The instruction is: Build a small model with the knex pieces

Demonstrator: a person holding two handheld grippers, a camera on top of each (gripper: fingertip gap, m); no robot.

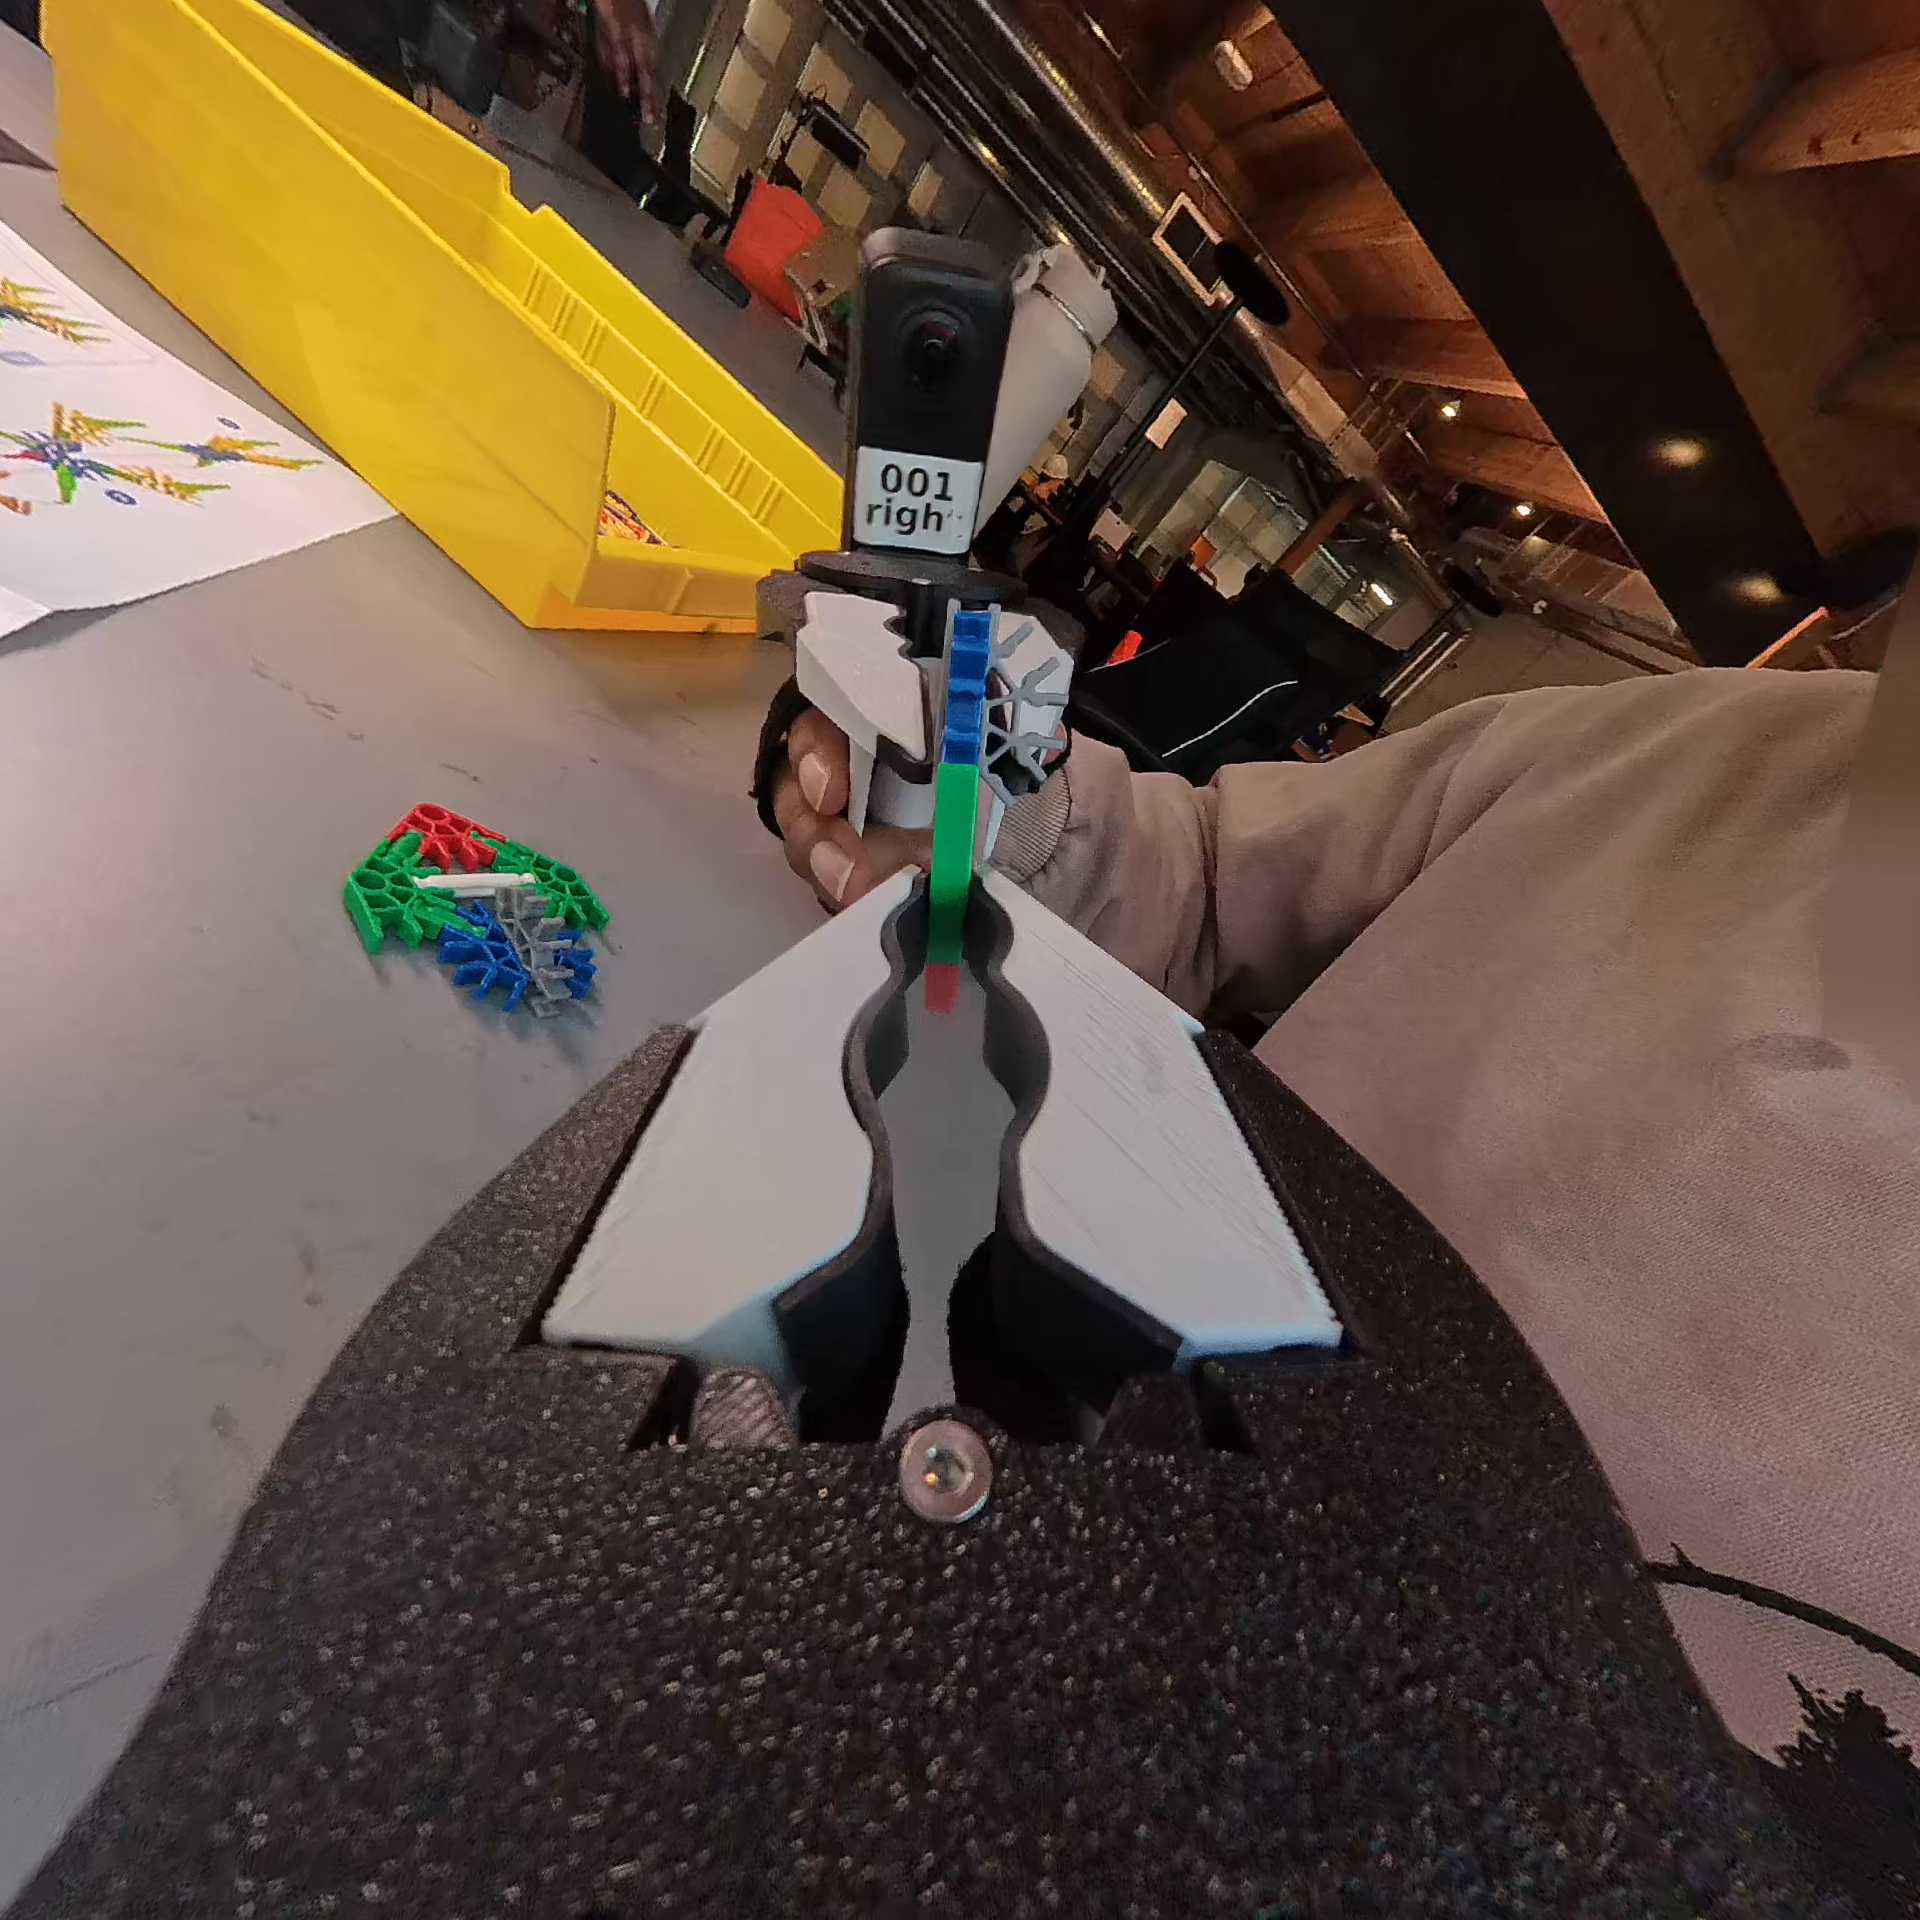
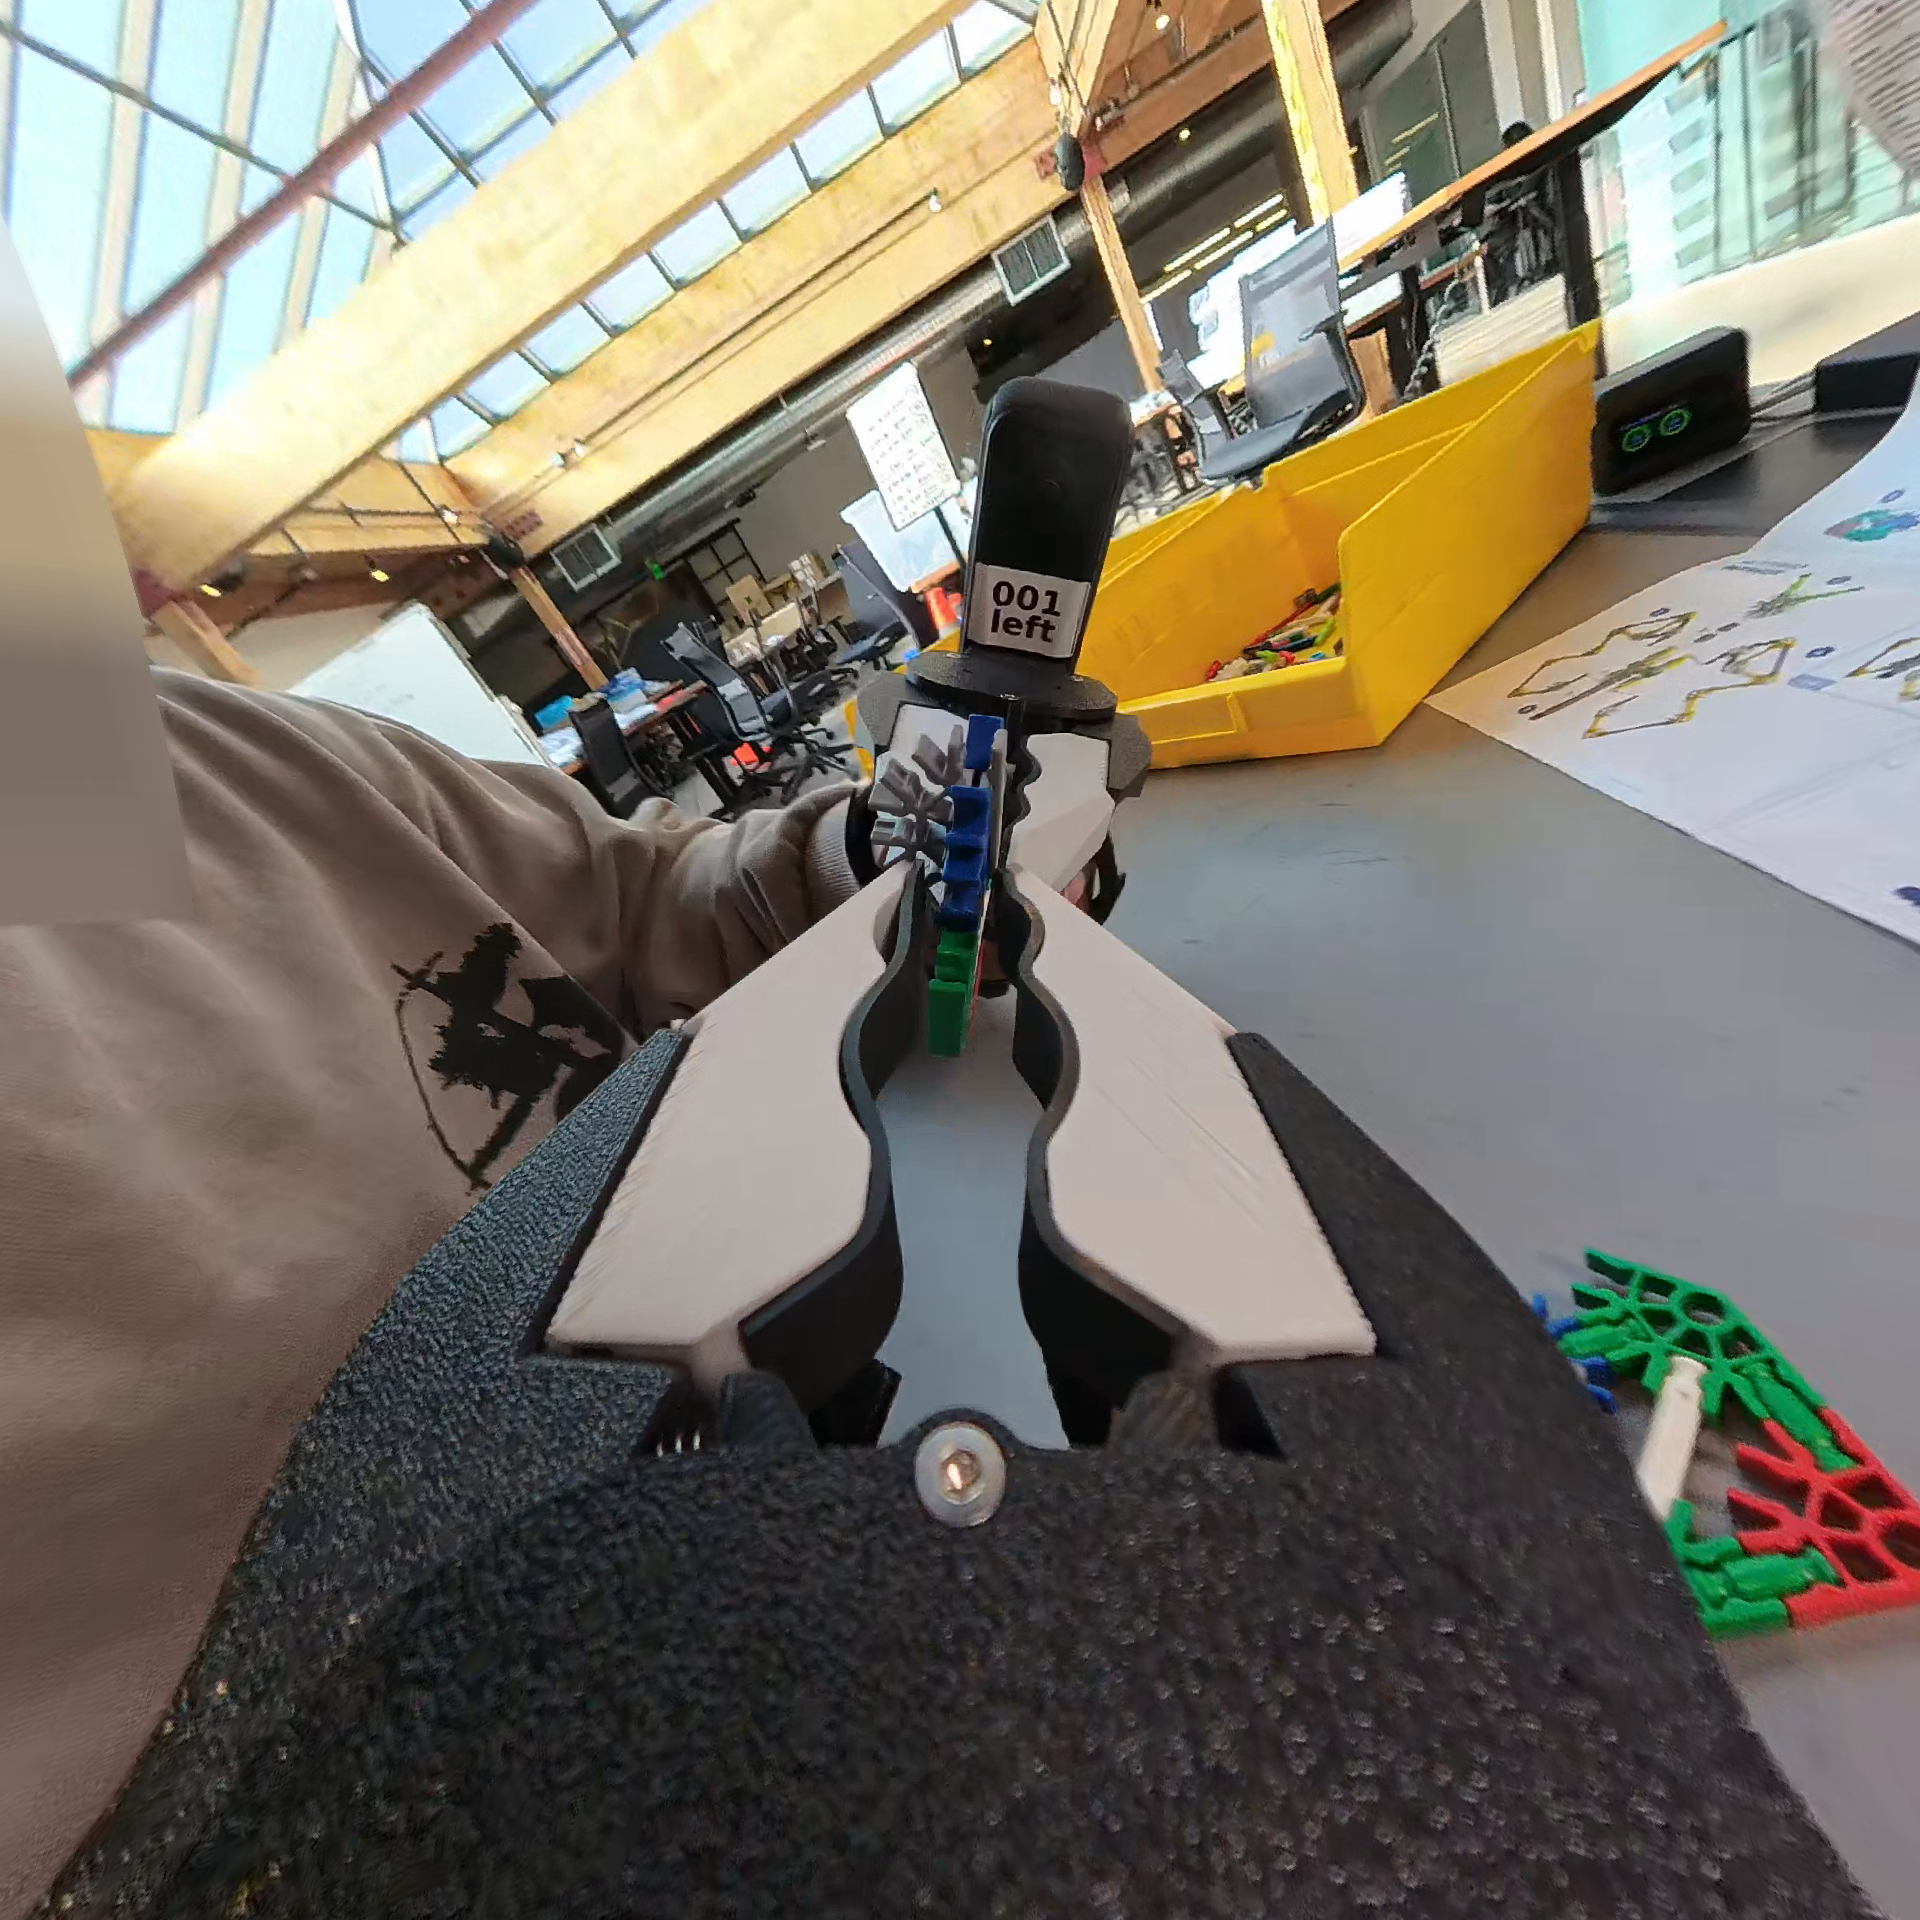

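Plastic connector strip pinched between both my grippers.
My left gripper clamps its green end, my right gripper the blue; each facing camera wears one white label; one loose cluster lies left of my left fingers.

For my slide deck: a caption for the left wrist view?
Both grippers pinch one flat toy assembly edge-on above a grey table.
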